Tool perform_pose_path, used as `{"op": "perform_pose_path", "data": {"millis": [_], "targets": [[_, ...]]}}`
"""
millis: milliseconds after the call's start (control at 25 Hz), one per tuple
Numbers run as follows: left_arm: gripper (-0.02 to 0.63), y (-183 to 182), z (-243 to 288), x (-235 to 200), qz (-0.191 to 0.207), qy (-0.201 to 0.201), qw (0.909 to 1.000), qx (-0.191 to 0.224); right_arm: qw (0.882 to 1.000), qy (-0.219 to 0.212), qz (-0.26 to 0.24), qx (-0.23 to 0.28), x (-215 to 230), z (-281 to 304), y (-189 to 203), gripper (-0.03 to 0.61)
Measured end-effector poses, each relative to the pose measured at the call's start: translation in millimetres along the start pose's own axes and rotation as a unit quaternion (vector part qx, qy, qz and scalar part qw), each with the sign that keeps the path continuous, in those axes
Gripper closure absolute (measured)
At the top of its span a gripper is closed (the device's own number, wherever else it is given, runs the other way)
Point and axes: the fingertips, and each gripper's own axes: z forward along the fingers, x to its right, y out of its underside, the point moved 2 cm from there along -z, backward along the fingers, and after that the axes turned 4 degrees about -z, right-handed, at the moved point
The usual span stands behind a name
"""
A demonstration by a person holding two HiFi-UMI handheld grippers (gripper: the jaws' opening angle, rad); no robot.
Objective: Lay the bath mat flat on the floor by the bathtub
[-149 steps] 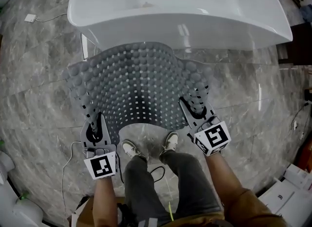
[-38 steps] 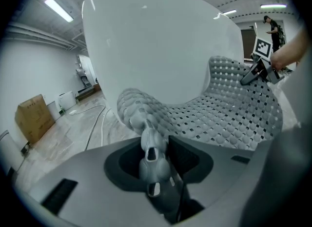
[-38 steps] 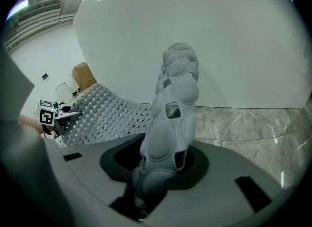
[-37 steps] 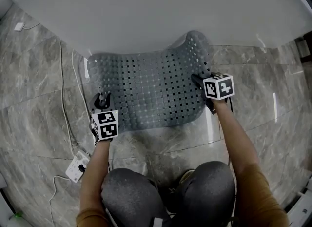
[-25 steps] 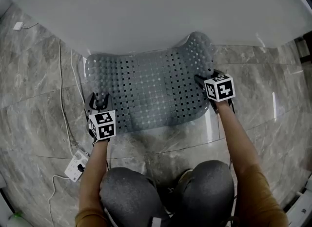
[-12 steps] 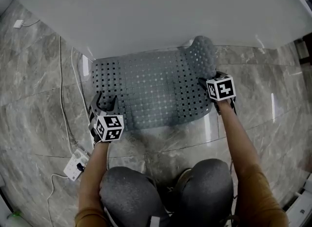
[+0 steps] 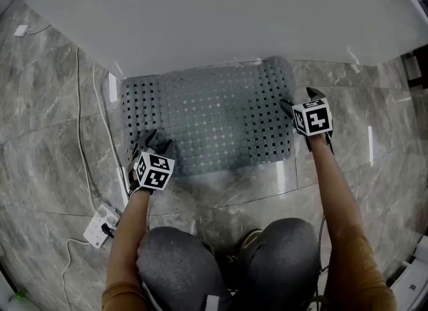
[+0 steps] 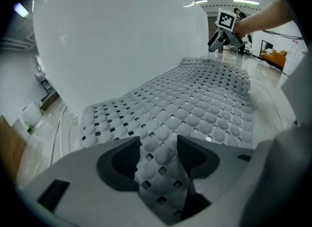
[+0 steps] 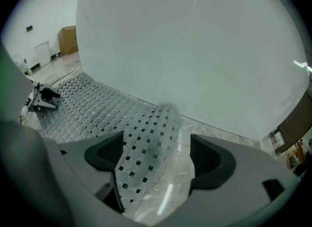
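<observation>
The grey perforated bath mat (image 7: 210,119) lies nearly flat on the marble floor against the white bathtub (image 7: 214,15). My left gripper (image 7: 155,144) is low over the mat's near left corner. In the left gripper view its jaws (image 8: 156,145) have just been closing a little, but they stand apart with the mat (image 8: 195,99) between them and not pinched. My right gripper (image 7: 297,100) is at the mat's right edge. Its jaws (image 9: 156,148) have just been opening wide. The blurred mat edge (image 9: 146,138) hangs loose between them, untouched by the pads.
A white power strip (image 7: 100,219) and its cable (image 7: 83,102) lie on the floor left of the mat. The person's knees (image 7: 227,269) are just behind the mat's near edge. A cardboard box (image 9: 68,39) stands far off by the wall.
The mat's raised far right corner has dropped flat. The left gripper moved right and down onto the near left corner. The right gripper shifted slightly right and opened off the mat.
</observation>
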Motion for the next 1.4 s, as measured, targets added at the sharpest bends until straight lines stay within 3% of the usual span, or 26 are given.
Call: {"op": "perform_pose_path", "data": {"millis": [200, 400, 520, 600, 680, 760, 800, 1120, 1400], "targets": [[0.371, 1.5, 0.7, -3.5, -0.036, 0.026, 0.9990, 0.009, 0.999, 0.017, 0.026, 0.020, 11.1, -18.3, 12.2, 0.158], [0.398, -18.0, -18.5, -16.6, -0.080, -0.022, 0.9925, 0.089, 0.997, -0.003, 0.063, 0.054, -7.7, -21.3, 24.7, 0.165], [0.460, -31.5, -37.4, -31.9, -0.093, -0.054, 0.9861, 0.127, 0.995, -0.006, 0.069, 0.074, -13.1, -23.9, 23.3, 0.204], [0.529, -31.8, -48.7, -44.1, -0.093, -0.083, 0.9830, 0.135, 0.994, -0.001, 0.066, 0.088, -16.0, -27.8, 18.8, 0.260], [0.582, -26.4, -55.6, -53.4, -0.094, -0.107, 0.9817, 0.126, 0.992, 0.007, 0.067, 0.106, -16.9, -34.4, 12.4, 0.380], [0.609, -19.5, -59.5, -58.2, -0.091, -0.120, 0.9818, 0.115, 0.991, 0.015, 0.063, 0.114, -19.2, -39.1, 8.2, 0.542], [0.609, -15.7, -60.9, -59.9, -0.092, -0.123, 0.9819, 0.111, 0.992, 0.016, 0.057, 0.114, -22.6, -39.5, 7.4, 0.573], [0.609, -6.1, -66.2, -71.1, -0.098, -0.114, 0.9816, 0.118, 0.990, 0.001, 0.063, 0.126, -50.2, -33.3, 3.2, 0.574], [0.609, -18.0, -88.6, -72.2, -0.146, -0.116, 0.9725, 0.140, 0.988, -0.030, 0.052, 0.145, -78.8, -45.0, -16.5, 0.574]]}}
